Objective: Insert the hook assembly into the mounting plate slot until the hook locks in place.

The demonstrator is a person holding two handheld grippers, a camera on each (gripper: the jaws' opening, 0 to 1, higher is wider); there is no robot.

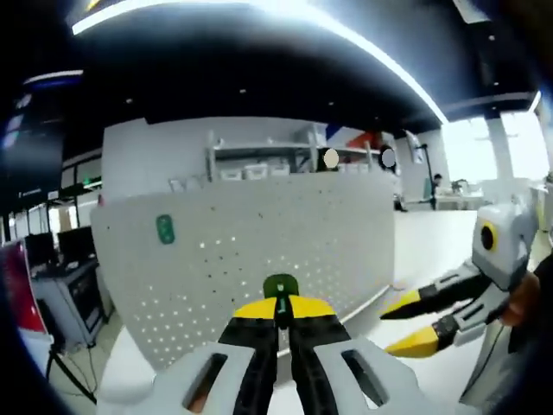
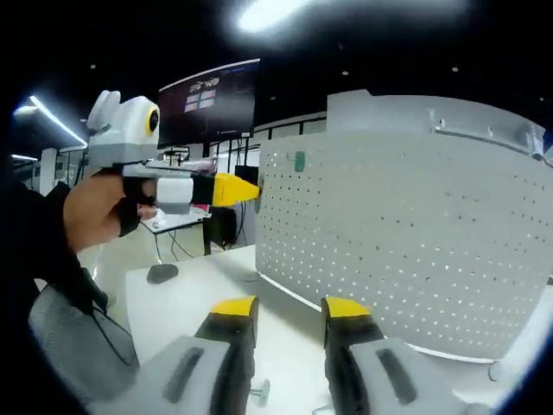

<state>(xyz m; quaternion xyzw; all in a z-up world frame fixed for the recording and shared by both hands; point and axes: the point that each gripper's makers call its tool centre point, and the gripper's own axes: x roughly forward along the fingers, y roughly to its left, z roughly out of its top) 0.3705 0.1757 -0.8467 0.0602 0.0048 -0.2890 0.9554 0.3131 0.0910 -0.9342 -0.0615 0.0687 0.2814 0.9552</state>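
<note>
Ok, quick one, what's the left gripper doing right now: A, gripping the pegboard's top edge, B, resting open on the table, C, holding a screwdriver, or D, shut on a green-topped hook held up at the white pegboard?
D: the left gripper has its yellow tips closed on the green-topped hook, right in front of the white pegboard.

Both views are dim overhead and bright below: long ceiling strips (image 1: 259,9) flare white against a dark ceiling, and the windows (image 1: 510,147) at the right of the left gripper view are blown out. The pegboard (image 2: 397,225) and table (image 2: 190,294) are evenly lit with soft shadows. Fisheye bending curves straight lines near the edges, and everything is slightly soft, the near jaws most.
</note>
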